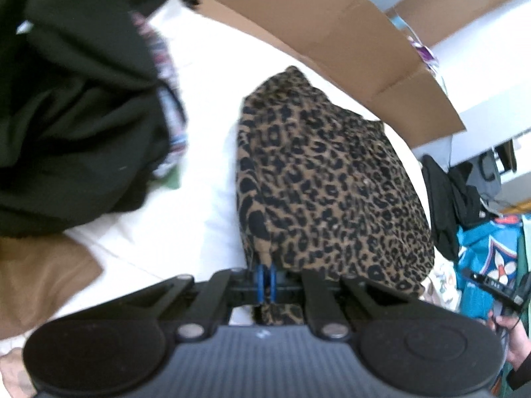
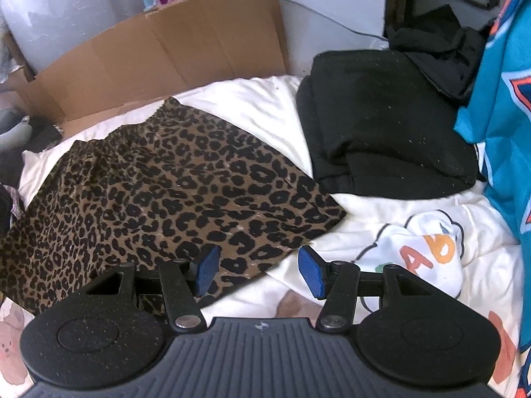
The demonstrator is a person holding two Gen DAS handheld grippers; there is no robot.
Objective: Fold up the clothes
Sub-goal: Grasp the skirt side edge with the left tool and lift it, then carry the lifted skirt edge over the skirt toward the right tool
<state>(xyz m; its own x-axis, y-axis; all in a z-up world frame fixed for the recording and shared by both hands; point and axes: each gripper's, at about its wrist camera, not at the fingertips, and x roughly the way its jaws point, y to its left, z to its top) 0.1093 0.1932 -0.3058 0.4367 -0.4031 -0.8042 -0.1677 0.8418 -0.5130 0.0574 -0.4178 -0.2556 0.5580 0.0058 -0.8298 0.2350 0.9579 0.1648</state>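
Left gripper point(image 1: 267, 280) clamped on edge of brown-and-black leopard-print fabric garment point(image 1: 332, 185). Right gripper point(image 2: 259, 270) jaws apart, empty, above white bedding point(image 2: 259, 99).

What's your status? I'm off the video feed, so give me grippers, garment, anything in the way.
Left gripper shut on the leopard skirt edge. Right gripper open, empty, over the skirt's near hem. Folded black garment lies beside it, clear.

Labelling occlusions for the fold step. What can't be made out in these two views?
- Left wrist view: the pinched edge of the leopard-print fabric garment is hidden by the left gripper, its jaws shut on it.
- Left wrist view: the black crumpled clothing pile is blurred and cut off by the frame edge.
- Right wrist view: the near hem is covered by the right gripper, jaws open.
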